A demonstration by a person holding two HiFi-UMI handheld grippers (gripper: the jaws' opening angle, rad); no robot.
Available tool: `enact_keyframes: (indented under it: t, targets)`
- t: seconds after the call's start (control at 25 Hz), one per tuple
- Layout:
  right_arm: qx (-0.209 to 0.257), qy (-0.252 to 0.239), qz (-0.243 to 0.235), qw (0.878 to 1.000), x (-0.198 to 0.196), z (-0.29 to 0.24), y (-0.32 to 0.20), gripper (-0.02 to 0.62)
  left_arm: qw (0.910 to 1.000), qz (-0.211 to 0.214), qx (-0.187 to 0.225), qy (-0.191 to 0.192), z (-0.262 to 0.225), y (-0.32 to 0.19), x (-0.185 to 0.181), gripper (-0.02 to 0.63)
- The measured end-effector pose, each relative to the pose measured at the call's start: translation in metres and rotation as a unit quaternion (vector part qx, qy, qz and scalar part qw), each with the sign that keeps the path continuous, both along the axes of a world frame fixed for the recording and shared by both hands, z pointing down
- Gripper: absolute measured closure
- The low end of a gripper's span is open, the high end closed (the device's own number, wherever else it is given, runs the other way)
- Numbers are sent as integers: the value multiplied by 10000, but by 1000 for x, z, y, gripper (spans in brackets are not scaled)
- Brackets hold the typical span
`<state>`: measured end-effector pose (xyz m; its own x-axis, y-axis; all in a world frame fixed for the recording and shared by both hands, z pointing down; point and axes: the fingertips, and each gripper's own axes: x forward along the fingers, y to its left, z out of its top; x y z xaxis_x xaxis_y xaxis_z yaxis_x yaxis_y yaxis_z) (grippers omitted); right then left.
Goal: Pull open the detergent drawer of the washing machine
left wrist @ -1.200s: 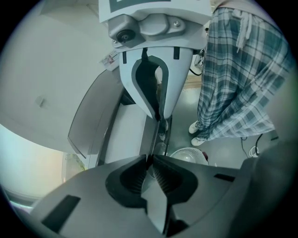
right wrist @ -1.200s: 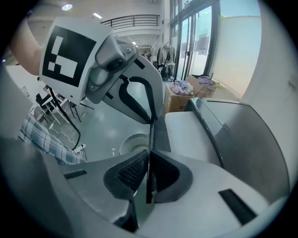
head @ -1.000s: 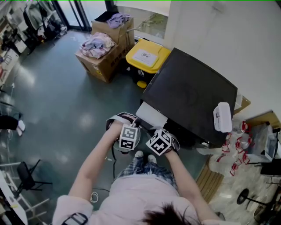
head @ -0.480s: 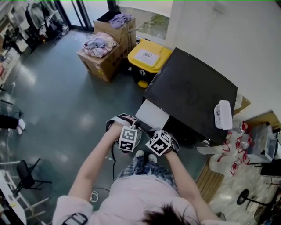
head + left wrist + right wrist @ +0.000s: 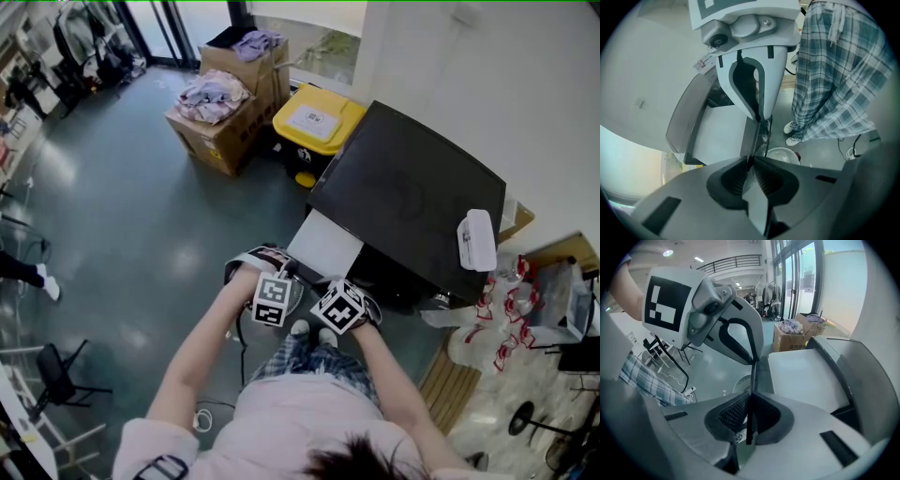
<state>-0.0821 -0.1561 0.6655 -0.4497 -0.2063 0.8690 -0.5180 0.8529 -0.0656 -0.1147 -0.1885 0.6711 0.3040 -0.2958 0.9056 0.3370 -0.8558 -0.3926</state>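
The washing machine [image 5: 412, 202] has a black top and stands against the white wall. Its white detergent drawer [image 5: 325, 244] juts out of the front toward me. Both grippers hold the drawer's thin front edge side by side. The left gripper [image 5: 287, 273] is shut on that edge; in the left gripper view the jaws [image 5: 757, 140] pinch the edge beside the drawer's white face [image 5: 719, 131]. The right gripper [image 5: 324, 281] is shut on the same edge; in the right gripper view it [image 5: 752, 378] clamps the dark edge, with the drawer's white face [image 5: 806, 376] to its right.
A yellow-lidded bin [image 5: 314, 120] and cardboard boxes of clothes [image 5: 220, 103] stand left of the machine. A white object [image 5: 476, 246] lies on the machine's top. Plastic bags [image 5: 506, 309] crowd the right. A small fan [image 5: 780, 154] sits on the floor by my plaid-trousered legs [image 5: 834, 70].
Both grippers have drawn back toward me with the drawer's edge in them. The white drawer sticks out of the machine a little further.
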Motion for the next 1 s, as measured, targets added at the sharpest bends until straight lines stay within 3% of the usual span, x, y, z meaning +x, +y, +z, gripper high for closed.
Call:
enact_keyframes:
  t: [1.0]
  targets:
    - [-176, -194, 2, 9997, -23, 1, 32, 552, 9997, -205, -83, 49, 4, 28, -21, 541]
